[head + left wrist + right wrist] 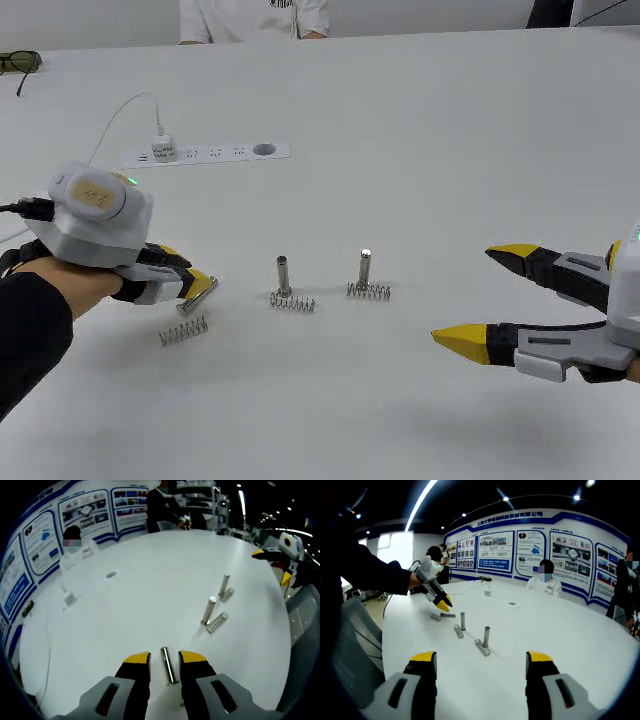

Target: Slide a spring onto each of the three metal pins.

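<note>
Closest to me, my left gripper is sitting low over the table, its jaws standing only a little apart and straddling the lying pin. A sliver of table is showing on each side of that pin in the left gripper view, so the jaws are not clamping it (how near the pads come lower down, I cannot tell). The near spring is lying loose just beside the pin, on my side of it.

Further right, the middle pin is standing upright, and the middle spring is lying flat at its foot. The right pin is also standing upright, near the middle one, with the right spring lying across its foot. All three springs are resting on the table, none of them on a pin.

My right gripper is hanging well apart from the pins, off to the right, its jaws spreading wide and holding nothing.

Beyond the pins, a power strip is lying flat, with a white plug sitting in its left end and a cable curving away from it. Glasses are resting at the far left corner. A person in white is sitting at the far edge, and posters are lining the wall behind.
</note>
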The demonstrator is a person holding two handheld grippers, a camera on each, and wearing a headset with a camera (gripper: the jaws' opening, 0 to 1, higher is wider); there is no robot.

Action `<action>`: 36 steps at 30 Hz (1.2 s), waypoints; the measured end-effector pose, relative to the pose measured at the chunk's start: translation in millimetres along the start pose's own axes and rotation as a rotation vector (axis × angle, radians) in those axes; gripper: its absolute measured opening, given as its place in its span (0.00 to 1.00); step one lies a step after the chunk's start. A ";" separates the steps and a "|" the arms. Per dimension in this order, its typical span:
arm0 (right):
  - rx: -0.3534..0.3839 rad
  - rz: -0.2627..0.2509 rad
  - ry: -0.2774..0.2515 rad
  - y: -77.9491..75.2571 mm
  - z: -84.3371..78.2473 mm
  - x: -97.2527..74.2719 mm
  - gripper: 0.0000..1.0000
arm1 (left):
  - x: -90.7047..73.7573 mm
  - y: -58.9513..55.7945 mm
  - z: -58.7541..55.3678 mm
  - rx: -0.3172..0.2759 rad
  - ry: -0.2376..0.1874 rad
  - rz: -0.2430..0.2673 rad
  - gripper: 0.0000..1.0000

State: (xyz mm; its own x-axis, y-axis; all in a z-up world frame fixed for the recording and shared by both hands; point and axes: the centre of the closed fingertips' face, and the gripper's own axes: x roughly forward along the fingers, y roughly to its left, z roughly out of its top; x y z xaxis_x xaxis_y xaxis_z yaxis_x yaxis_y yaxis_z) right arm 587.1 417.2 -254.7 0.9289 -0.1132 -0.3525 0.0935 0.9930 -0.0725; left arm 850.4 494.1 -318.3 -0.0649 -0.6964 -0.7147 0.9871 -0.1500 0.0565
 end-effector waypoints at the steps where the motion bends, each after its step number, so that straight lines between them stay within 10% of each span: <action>1: 0.001 0.000 0.001 -0.1 -0.4 0.0 0.74 | 1.2 0.4 -0.3 -0.002 0.007 -0.002 0.23; 36: 0.001 -0.006 0.005 -2.3 -2.7 0.4 0.74 | 27.0 -3.6 -14.7 -0.005 0.247 -0.001 0.13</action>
State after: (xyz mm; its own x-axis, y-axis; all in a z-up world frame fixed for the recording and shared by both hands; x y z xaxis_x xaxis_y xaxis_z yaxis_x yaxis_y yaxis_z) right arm 586.3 414.9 -257.2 0.9265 -0.1189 -0.3571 0.0989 0.9924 -0.0739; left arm 847.2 486.1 -348.1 -0.0288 -0.5030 -0.8638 0.9877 -0.1469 0.0526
